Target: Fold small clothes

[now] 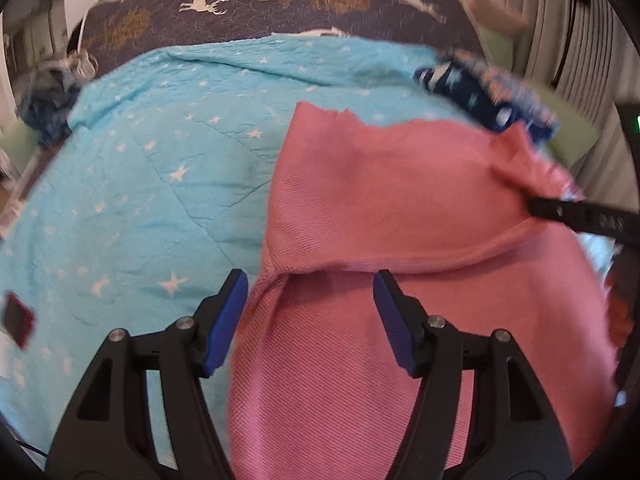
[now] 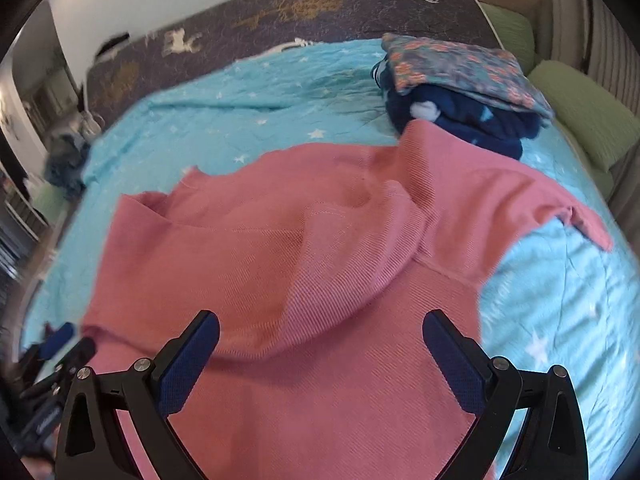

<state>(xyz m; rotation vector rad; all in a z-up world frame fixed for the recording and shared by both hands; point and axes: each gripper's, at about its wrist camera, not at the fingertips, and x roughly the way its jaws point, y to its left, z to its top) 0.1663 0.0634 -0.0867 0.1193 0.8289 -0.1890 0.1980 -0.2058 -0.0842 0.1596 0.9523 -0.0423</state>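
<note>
A pink knit garment [image 1: 392,208] lies on a light blue star-print quilt [image 1: 140,184], its far part folded back over the near part. My left gripper [image 1: 310,280] is open, its blue pads just above the garment's near left edge, holding nothing. My right gripper [image 2: 320,324] is open over the same pink garment [image 2: 300,248] with nothing between its pads. One right finger [image 1: 576,214] shows at the right of the left wrist view, by the garment's right fold. The left gripper shows at the lower left of the right wrist view [image 2: 60,356].
A stack of folded clothes, floral on dark blue [image 2: 464,88], sits at the quilt's far right. Green pillows [image 2: 584,112] line the right side. A dark deer-print mattress [image 2: 320,8] lies beyond the quilt. A crumpled dark cloth [image 2: 64,160] lies at the far left.
</note>
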